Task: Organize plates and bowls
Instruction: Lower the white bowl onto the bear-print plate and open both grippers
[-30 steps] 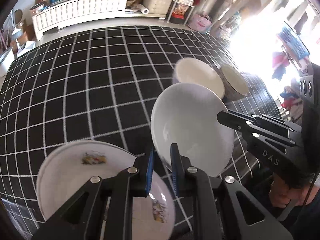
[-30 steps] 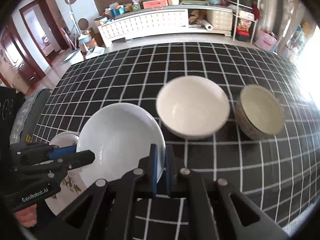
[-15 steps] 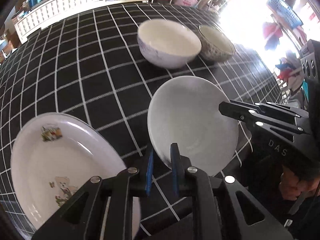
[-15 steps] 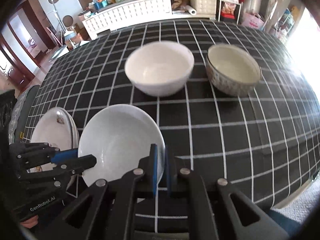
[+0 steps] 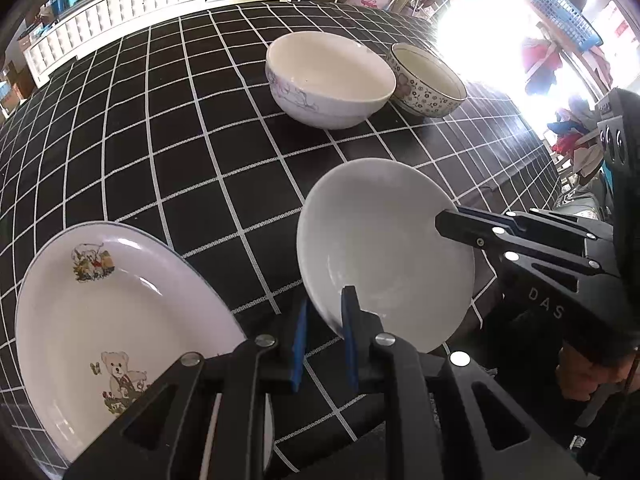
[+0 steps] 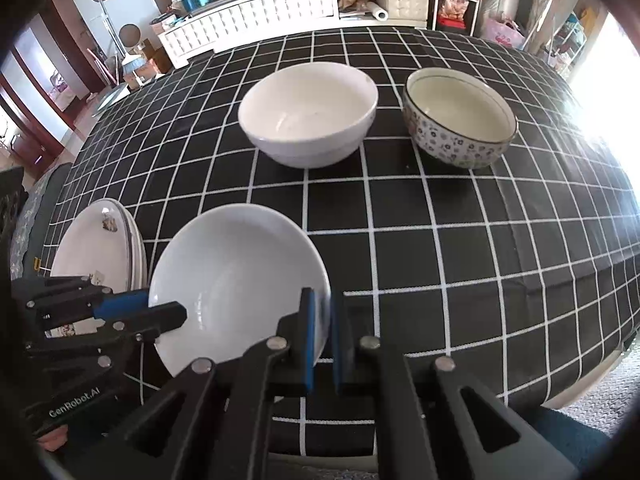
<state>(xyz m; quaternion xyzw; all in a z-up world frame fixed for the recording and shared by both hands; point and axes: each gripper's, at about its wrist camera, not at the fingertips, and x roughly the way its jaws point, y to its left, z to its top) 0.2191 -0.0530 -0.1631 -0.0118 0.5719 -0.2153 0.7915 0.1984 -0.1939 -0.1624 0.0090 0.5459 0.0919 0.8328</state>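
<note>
A plain white plate (image 5: 384, 256) is held above the black checked tablecloth by both grippers. My left gripper (image 5: 325, 312) is shut on its near-left rim. My right gripper (image 6: 322, 308) is shut on its right rim; the plate also shows in the right wrist view (image 6: 236, 280). A teddy-bear plate (image 5: 116, 320) lies at the near left, on top of a stack (image 6: 100, 244). A large white bowl (image 6: 308, 112) and a floral patterned bowl (image 6: 460, 120) stand side by side further back.
The table's near edge (image 6: 520, 380) runs close below the grippers. A white cabinet (image 6: 256, 12) and shelves stand beyond the table's far side. Bright window light washes out the right side.
The plate, held by both grippers, has come lower and nearer to the front edge. The two bowls now look further away, and more of the bear plate shows at left.
</note>
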